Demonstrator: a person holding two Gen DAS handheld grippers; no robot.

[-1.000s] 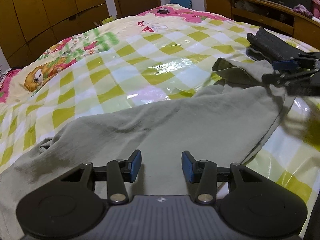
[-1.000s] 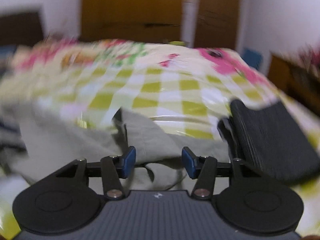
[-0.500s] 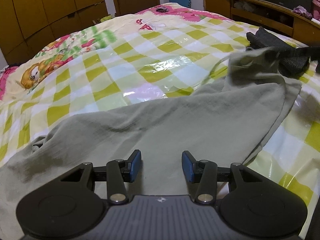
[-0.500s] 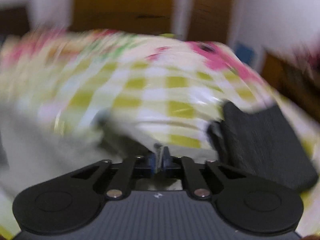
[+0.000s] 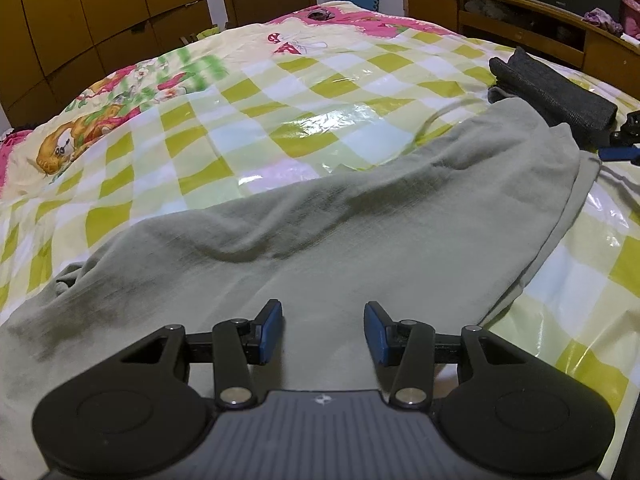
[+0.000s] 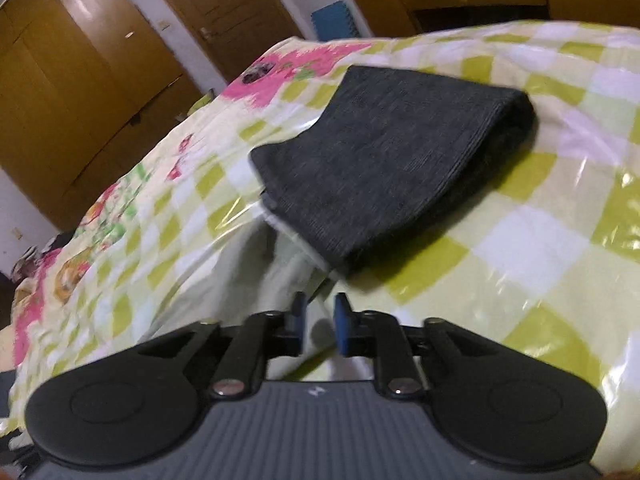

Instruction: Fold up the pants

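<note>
Grey-green pants [image 5: 360,240] lie spread across the bed, one end reaching far right. My left gripper [image 5: 323,330] is open and empty, hovering just above the near part of the pants. My right gripper [image 6: 319,320] stands partly open with a narrow gap, empty, at the pants' far end [image 6: 276,280]. Its blue fingertip shows at the right edge of the left wrist view [image 5: 618,153]. The right wrist view is blurred.
A folded dark grey garment [image 6: 384,184] lies on the bed just beyond the pants' end; it also shows in the left wrist view [image 5: 552,88]. The bed has a shiny yellow-checked cover [image 5: 260,128]. Wooden wardrobes [image 5: 80,20] and a desk [image 5: 520,12] stand behind.
My right gripper shut on the pants' end, pulled it out to the right so the leg lies flat, then opened and let go. My left gripper has stayed still.
</note>
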